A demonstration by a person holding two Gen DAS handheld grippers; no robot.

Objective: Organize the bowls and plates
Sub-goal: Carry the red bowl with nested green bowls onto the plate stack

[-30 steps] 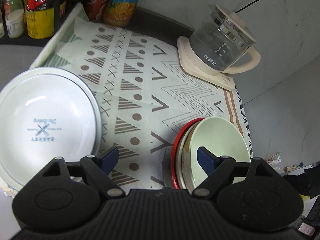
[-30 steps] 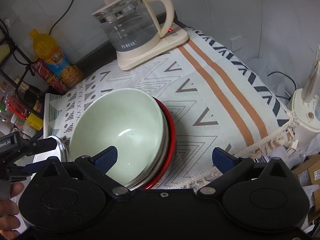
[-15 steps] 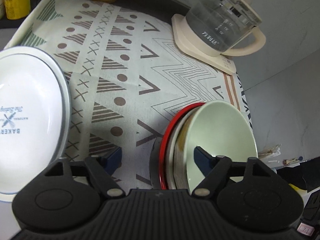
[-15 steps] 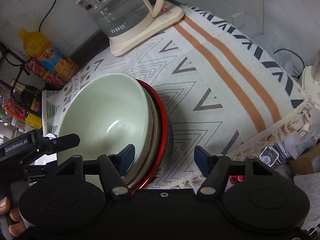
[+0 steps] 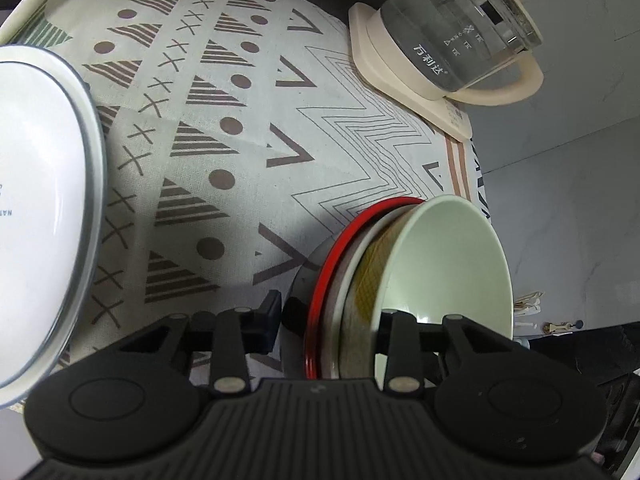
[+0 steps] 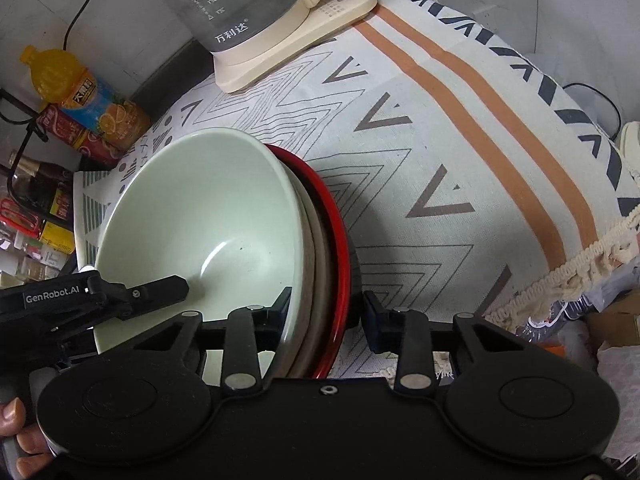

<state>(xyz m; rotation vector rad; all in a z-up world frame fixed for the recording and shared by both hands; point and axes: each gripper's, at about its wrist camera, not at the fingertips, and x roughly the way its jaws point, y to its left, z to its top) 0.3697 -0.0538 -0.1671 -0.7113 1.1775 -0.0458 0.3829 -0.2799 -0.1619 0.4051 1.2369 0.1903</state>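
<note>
A pale green bowl (image 5: pixel 444 264) sits nested on a grey bowl and a red-rimmed bowl (image 5: pixel 320 300) on the patterned cloth. My left gripper (image 5: pixel 328 320) has closed on the left rims of this stack, one finger outside and one inside the green bowl. My right gripper (image 6: pixel 326 312) has closed on the right rims of the same stack (image 6: pixel 208 224), one finger inside the green bowl and one outside the red rim (image 6: pixel 340 240). The left gripper's finger also shows in the right wrist view (image 6: pixel 156 288). A white plate (image 5: pixel 36 200) lies at the left.
A glass kettle (image 5: pixel 452 36) on a cream base stands at the back of the cloth. Drink bottles (image 6: pixel 80 96) and jars stand at the back left. The cloth's fringed edge (image 6: pixel 580 264) marks the table's right side, with clutter beyond it.
Both grippers have moved down to the bowl stack and narrowed from wide open until their fingers close on its opposite rims.
</note>
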